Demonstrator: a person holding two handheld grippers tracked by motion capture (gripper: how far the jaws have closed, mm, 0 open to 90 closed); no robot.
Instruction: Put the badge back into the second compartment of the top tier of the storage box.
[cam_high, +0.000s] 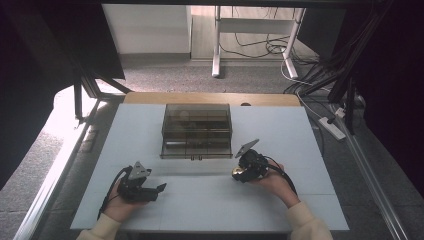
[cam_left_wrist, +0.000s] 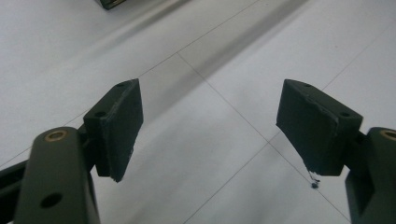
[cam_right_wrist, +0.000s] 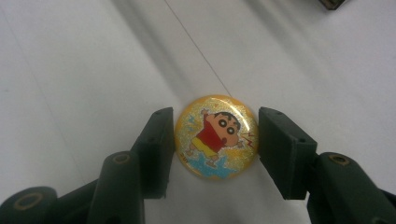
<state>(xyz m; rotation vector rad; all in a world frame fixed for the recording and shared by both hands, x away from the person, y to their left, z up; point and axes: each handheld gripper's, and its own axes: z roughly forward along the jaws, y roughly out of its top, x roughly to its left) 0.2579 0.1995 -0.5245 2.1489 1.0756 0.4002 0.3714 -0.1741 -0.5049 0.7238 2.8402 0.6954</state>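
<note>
**Badge between the right tongs, left tongs spread over bare table**

The right tongs (cam_right_wrist: 216, 140) sit low over the white table (cam_high: 280, 130), their jaws closed in on both sides of a round yellow cartoon badge (cam_right_wrist: 215, 136), touching or nearly touching its edges. The badge lies just in front of the smoky clear box (cam_high: 197, 131). The left tongs (cam_left_wrist: 210, 128) rest near the front left, jaws wide apart, gripping nothing.
</note>
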